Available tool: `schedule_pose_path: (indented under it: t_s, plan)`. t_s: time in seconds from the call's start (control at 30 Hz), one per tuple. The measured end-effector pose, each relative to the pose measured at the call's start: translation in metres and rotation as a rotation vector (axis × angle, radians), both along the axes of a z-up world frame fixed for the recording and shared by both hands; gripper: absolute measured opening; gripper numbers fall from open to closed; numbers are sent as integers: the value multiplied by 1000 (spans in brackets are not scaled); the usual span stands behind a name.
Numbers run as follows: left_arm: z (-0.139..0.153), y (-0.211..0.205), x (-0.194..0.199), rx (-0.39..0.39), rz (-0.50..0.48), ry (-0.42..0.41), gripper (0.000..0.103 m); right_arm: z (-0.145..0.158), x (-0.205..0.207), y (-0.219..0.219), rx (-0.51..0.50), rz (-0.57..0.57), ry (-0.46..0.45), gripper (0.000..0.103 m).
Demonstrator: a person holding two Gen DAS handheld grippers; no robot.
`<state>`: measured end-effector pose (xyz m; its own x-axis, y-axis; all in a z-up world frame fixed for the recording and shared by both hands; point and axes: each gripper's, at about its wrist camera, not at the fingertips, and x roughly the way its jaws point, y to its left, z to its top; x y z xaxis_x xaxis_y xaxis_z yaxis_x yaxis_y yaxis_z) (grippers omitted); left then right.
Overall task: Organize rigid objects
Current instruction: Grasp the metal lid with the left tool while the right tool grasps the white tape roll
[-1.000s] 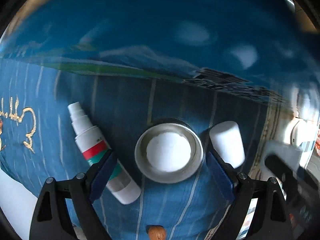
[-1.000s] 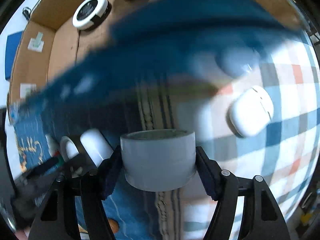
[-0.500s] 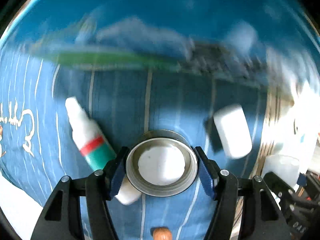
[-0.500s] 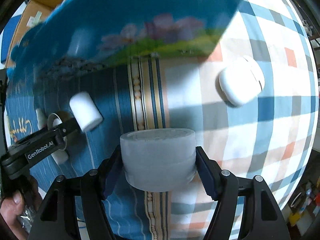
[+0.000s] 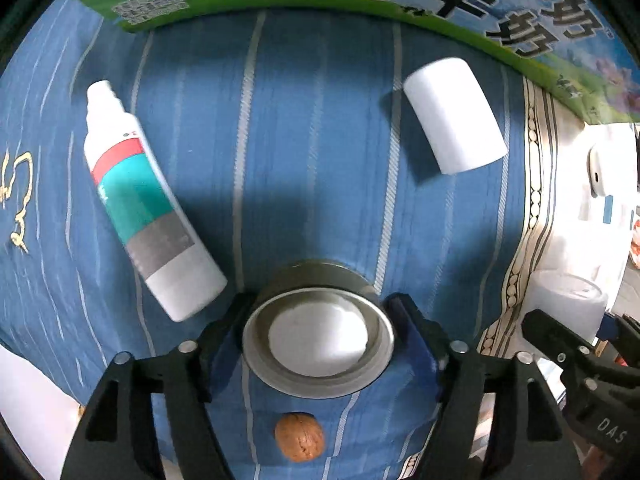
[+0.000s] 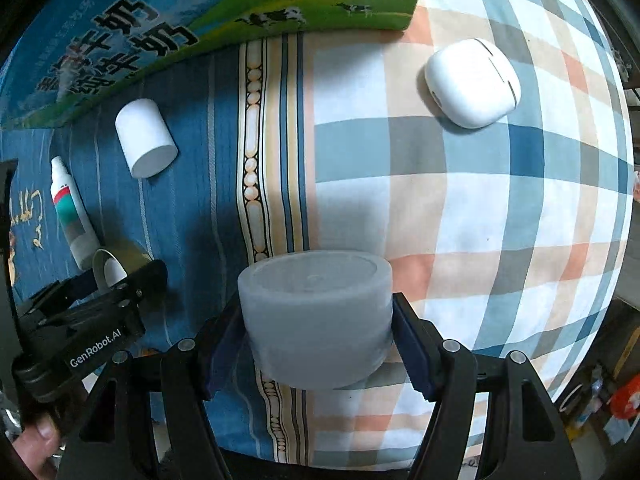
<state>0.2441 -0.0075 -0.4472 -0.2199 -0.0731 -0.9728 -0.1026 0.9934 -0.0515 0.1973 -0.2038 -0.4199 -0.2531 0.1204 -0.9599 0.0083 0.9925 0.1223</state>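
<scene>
The left gripper [image 5: 318, 330] grasps a grey round tin [image 5: 318, 346] while the right gripper [image 6: 316, 336] clenches a translucent round container [image 6: 316, 312] above the cloth [image 6: 500, 208]

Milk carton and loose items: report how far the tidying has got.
Nothing looks put away yet. In hand: the left tool grips the metal tin, the right tool the frosted tub. Left on the bedding: spray bottle, white cylinder, walnut, white case.

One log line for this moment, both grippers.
left gripper: shut on metal lid | right gripper: shut on translucent container | surface: bedspread
</scene>
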Motion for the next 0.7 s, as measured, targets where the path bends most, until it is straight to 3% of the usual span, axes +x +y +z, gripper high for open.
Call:
schedule_pose_path:
  t_s: [0.4,0.5,0.7]
  plan:
    - [-14,-18,6,28,-18,29,78,-16,2,10,21,-28,55,71]
    - [-13,-36,0,39,-23,10,63,-26,-4,-1,24,-15,62,71]
    - [-2,-45,-3,34,-16,-19,62,-21,-8,4,1,38,29,70]
